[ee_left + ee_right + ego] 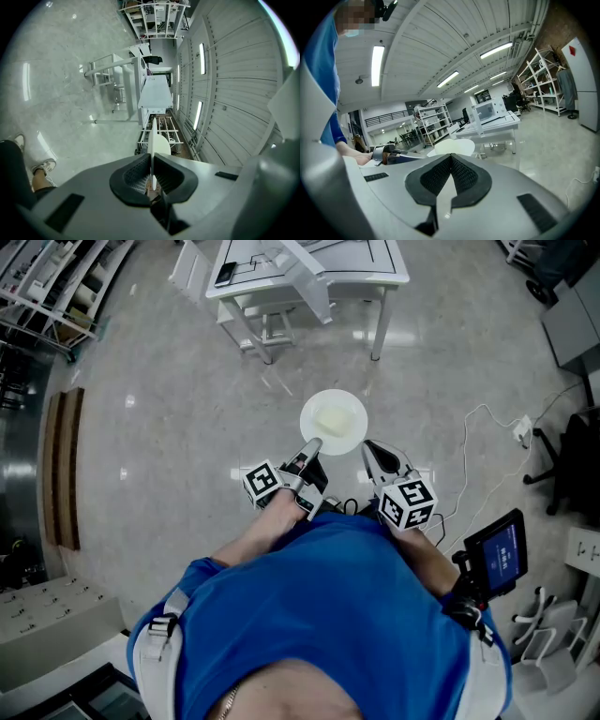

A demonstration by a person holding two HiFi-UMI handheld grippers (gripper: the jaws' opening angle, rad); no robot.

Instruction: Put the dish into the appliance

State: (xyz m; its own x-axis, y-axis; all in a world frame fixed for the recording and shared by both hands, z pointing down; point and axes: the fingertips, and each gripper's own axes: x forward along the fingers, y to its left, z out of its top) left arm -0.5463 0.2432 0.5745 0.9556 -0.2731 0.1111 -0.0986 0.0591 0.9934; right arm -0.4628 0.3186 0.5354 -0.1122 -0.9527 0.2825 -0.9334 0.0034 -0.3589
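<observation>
Dish (334, 421) status: white, round, held in mid-air just ahead of the person's chest, at 12 o'clock from the blue shirt (347, 615) in the head view, with nothing beneath it but the floor (169, 427).

Left claw (312, 444): clamped on the dish rim at the dish's 7 o'clock edge. The left gripper view shows the dish edge-on (153, 140), a thin pale line pinched between the two dark pads (136, 176), which press on it from both sides.

Right claw (375, 451): jaws together, nothing between them; the right gripper view confirms the pads (433, 177) meet at their tips. It sits just beside the dish at the dish's 5 o'clock, not touching it. From this view the dish appears beyond the tips at 12 o'clock, and the left claw reaches in from 9 o'clock.

Floor: pale, glossy. A white cable (473, 442) trails at 3 o'clock of the dish.

Desk (375, 277): white, well apart from the dish at 12 o'clock. In the right gripper view a white box-shaped appliance (490, 110) stands on it.

Shelving (52, 287): at 10 o'clock, far edge of the head view.
</observation>
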